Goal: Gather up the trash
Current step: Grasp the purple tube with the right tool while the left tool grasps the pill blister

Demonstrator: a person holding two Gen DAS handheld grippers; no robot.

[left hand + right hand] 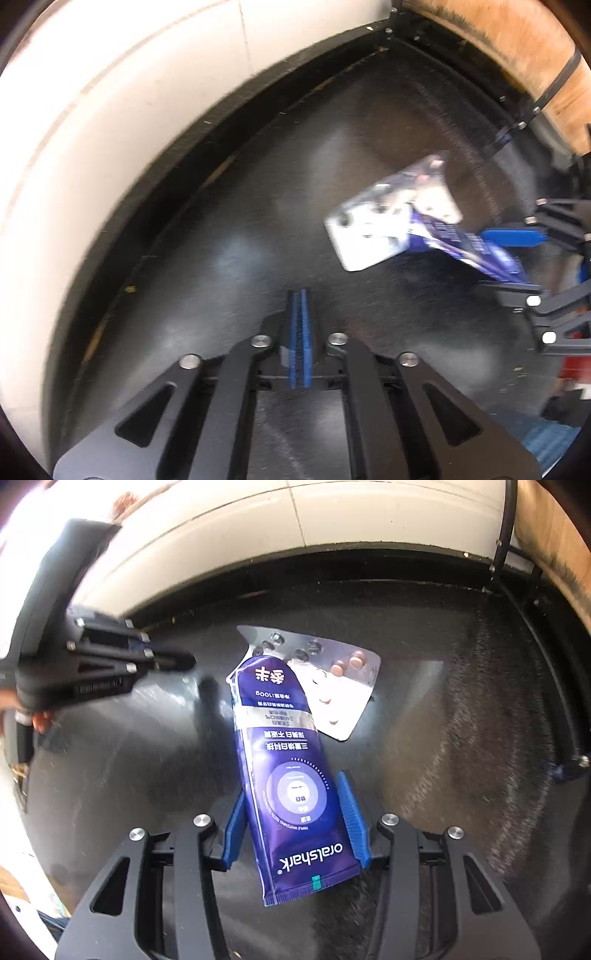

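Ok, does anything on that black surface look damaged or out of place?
Yes. The silver blister pack is mostly punched out, with only a couple of pink pills left, and lies partly under the purple toothpaste tube. The tube sits between the right gripper jaws, which are open. Nothing looks spilled.

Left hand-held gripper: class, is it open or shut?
Shut. In its own wrist view, the left hand-held gripper has its two blue pads pressed flat together, with nothing between them, above the black table.
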